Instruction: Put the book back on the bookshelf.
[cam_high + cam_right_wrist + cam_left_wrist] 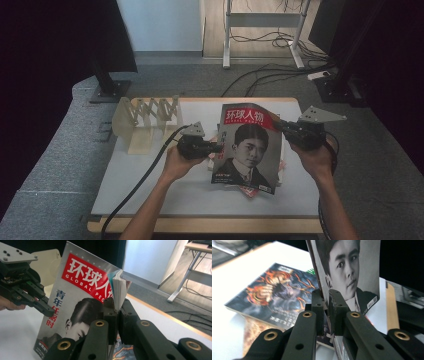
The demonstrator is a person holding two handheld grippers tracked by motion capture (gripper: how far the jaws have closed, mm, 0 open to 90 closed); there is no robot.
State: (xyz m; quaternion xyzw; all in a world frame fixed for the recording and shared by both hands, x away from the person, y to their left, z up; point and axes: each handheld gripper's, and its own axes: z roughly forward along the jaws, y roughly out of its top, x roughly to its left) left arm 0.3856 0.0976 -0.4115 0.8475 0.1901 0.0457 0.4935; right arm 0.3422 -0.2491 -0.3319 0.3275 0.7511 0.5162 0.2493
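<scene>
A magazine (247, 150) with a red title banner and a black-and-white portrait cover is held off the white table (150, 190), tilted up. My left gripper (218, 147) is shut on its left edge about halfway down. In the left gripper view the jaws (325, 293) pinch the magazine (362, 277) near its spine. My right gripper (276, 125) is shut on the upper right edge. In the right gripper view the pages fan out above the closed jaws (116, 303), and the left gripper (48, 311) grips the far side of the magazine (75, 302).
More magazines lie flat beneath, one with a dark cover and orange flames (274, 295), and a red corner pokes out (250, 190). A pale zigzag rack (150, 117) stands at the table's back left. Stand bases and cables (280, 70) are on the floor beyond.
</scene>
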